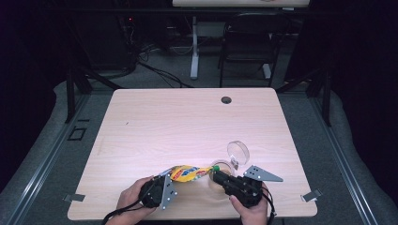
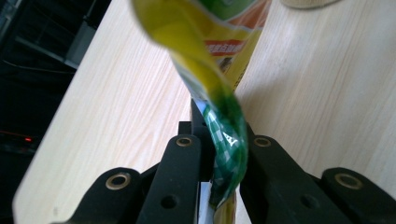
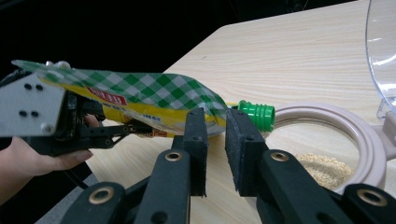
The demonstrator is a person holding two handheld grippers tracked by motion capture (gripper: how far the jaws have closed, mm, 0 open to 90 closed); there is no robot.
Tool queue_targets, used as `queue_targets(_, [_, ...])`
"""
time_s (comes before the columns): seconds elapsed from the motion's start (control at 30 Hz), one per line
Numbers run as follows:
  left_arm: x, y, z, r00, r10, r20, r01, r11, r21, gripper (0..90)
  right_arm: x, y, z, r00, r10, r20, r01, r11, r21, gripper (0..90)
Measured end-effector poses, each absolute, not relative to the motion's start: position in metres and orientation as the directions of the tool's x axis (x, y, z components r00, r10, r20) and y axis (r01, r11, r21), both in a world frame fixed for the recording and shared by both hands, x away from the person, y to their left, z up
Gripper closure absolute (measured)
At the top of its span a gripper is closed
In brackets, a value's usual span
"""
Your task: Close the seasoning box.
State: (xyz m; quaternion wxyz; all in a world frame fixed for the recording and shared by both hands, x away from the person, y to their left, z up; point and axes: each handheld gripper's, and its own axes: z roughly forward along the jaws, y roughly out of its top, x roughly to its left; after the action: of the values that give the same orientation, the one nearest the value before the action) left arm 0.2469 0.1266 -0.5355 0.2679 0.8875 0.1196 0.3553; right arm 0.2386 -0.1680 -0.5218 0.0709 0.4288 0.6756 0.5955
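A yellow pouch (image 1: 187,172) with green checks and a bare green threaded spout (image 3: 256,115) hangs level above the table's near edge. My left gripper (image 1: 162,187) is shut on its tail end (image 2: 226,140), and the pouch (image 2: 210,46) twists away from the jaws. The spout reaches over the pinkish rim of an open jar (image 3: 369,140) that holds beige grains (image 3: 327,170). My right gripper (image 3: 215,135) stands with a narrow gap between its pads, tips right by the pouch (image 3: 140,95) near the spout, nothing seen between them. In the high view the right gripper (image 1: 220,177) lies beside the jar (image 1: 224,165).
The jar's clear hinged lid (image 1: 238,151) stands up behind it, close to my right gripper (image 3: 383,46). The light wooden table (image 1: 187,122) has a cable hole (image 1: 226,100) at its far edge. A dark chair (image 1: 248,42) stands beyond the table.
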Motion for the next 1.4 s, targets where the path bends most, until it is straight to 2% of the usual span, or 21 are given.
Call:
queue_targets(0.6, [0.256, 0.138, -0.535, 0.756, 0.481, 0.443, 0.089, -0.747, 0.658, 87.3, 0.24, -0.173, -0.526, -0.609, 0.671, 0.423, 0.508, -0.08, 0.858, 76.2])
queue_targets(1.4, [0.267, 0.15, -0.536, 0.776, 0.554, 0.301, 0.173, -0.646, 0.744, 86.5, 0.242, -0.179, -0.529, -0.593, 0.682, 0.429, 0.517, -0.087, 0.852, 74.9])
